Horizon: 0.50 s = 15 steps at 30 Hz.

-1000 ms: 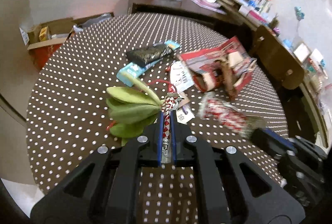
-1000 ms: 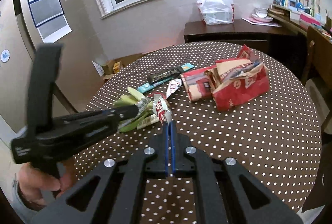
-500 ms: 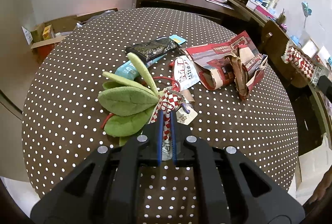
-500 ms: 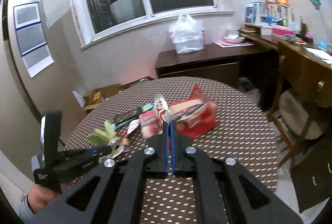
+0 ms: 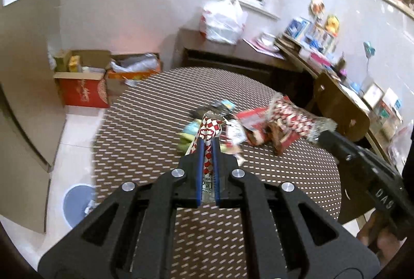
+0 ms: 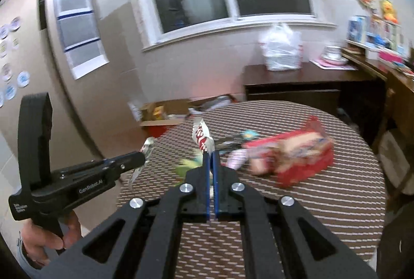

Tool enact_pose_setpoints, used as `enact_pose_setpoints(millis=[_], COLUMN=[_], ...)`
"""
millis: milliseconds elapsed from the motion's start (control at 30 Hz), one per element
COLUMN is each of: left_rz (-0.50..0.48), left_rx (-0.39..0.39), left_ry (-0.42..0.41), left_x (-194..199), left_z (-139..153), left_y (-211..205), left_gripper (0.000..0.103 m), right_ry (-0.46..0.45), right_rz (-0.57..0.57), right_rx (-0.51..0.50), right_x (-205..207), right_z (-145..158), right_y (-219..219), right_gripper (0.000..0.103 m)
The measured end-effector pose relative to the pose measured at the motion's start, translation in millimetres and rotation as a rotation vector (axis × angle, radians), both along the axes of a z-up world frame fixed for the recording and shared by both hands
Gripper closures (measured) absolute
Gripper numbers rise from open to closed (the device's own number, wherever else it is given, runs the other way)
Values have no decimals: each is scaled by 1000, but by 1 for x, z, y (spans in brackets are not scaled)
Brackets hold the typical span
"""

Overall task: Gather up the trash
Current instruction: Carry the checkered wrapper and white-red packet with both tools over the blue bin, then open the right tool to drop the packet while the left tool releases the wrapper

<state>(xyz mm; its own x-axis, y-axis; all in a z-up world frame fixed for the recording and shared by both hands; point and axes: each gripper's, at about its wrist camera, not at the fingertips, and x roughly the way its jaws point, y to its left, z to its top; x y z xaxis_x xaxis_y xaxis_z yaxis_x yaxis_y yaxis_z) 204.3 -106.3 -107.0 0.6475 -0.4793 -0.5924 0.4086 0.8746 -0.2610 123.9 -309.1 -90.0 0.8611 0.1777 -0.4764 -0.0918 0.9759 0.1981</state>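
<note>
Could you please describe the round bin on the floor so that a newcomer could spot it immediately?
Start at the round polka-dot table in the left wrist view and look down past its near-left edge to the pale tiled floor. There sits the bin, a light blue circle with scraps inside. Unlike the cardboard boxes by the wall, it is round and blue.

Ahead of my left claw I see a round dotted table (image 5: 160,123); a torn red bag (image 6: 297,157) and blurred wrappers (image 5: 227,105) lie on it.
</note>
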Motion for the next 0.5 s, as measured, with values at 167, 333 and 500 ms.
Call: enact_pose_setpoints(millis=[167, 333, 500], left_rz=[114, 264, 421], left_rx=[2, 3, -14], left_ry=[-13, 21, 83], left_x=[-8, -9, -3], left_z=[0, -17, -43], left_y=[69, 150, 232], left_gripper=[96, 96, 96], right_ry=[8, 41, 94], right_rz=[157, 300, 414], right_rx=[5, 9, 3], right_x=[15, 32, 54], right_z=[1, -11, -36], right_y=[75, 151, 228], right_gripper=[100, 100, 100])
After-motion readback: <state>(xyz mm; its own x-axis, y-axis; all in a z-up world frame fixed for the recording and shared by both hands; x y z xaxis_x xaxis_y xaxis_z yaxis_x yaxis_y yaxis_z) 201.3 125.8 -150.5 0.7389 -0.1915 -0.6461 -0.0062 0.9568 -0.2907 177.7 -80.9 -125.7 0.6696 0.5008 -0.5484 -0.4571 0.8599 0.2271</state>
